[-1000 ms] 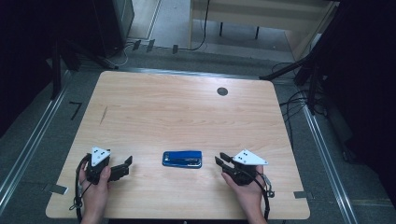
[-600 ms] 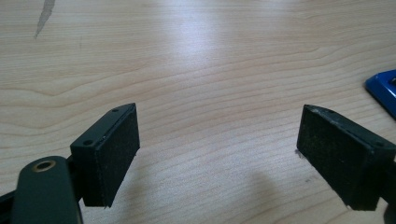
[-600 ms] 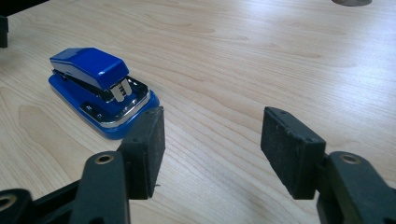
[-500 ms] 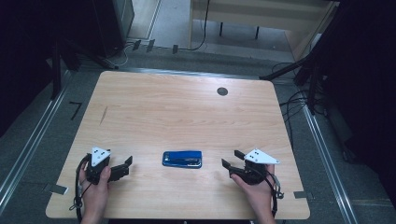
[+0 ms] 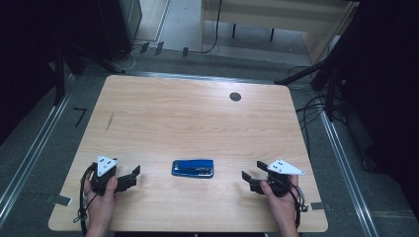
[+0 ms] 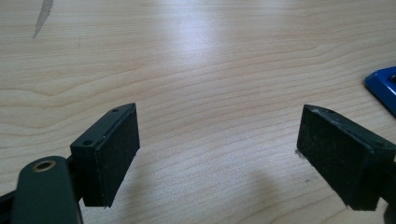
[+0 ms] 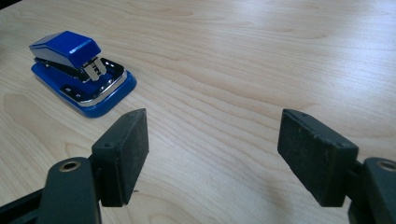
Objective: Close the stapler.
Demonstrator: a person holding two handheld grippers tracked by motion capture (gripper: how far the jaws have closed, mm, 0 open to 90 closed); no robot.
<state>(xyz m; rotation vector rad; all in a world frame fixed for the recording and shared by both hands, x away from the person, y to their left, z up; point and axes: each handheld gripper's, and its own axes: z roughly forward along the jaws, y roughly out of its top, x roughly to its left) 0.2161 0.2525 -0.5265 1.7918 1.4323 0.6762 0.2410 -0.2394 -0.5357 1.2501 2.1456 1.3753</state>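
A blue stapler (image 5: 192, 168) lies flat on the wooden table (image 5: 197, 118) near the front edge, midway between my two hands. My left gripper (image 5: 132, 176) rests at the front left, jaws wide open and empty, pointing toward the stapler. In the left gripper view (image 6: 219, 158) a blue corner of the stapler (image 6: 383, 86) peeks in at the right edge. My right gripper (image 5: 248, 179) sits at the front right, open and empty. The right gripper view (image 7: 212, 149) has the stapler (image 7: 79, 70) ahead and to the left of its jaws.
A round dark cable grommet (image 5: 235, 97) is set in the table near the far edge. A faint dark scratch (image 5: 109, 122) marks the wood at the left. Cables (image 5: 316, 106) and dark stands lie on the floor around the table.
My right gripper has drawn back to the right and toward the front edge, away from the stapler. The left gripper and the stapler have stayed put.
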